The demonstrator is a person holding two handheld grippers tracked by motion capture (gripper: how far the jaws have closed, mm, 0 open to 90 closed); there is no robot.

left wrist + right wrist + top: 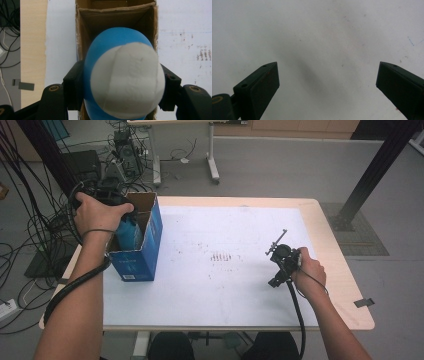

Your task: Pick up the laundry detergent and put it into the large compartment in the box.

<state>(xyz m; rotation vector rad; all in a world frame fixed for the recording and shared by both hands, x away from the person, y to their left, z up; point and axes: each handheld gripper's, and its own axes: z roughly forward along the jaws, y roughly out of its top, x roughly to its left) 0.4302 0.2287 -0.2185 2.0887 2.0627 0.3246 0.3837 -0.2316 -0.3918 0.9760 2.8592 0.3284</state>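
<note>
- My left gripper is clamped on a blue bottle with a white cap; in the left gripper view the black pads press on its blue body from both sides, just below the cap
- The bottle hangs straight over the open mouth of the blue cardboard box at the table's left edge, and in the high view its lower part already sits inside the box walls
- The relation that matters: the bottle's long axis runs along my jaws and down into the box, so I judge the next move to be a plain descent, keeping the body off the cardboard rim
- The left hand is the one at the box; the right is well apart from it
- The box front carries a small white label low down, too small for me to read; I see no legible writing on the cap either
- My right gripper is spread wide with nothing between the jaws, held over the bare white table sheet at the right
</note>
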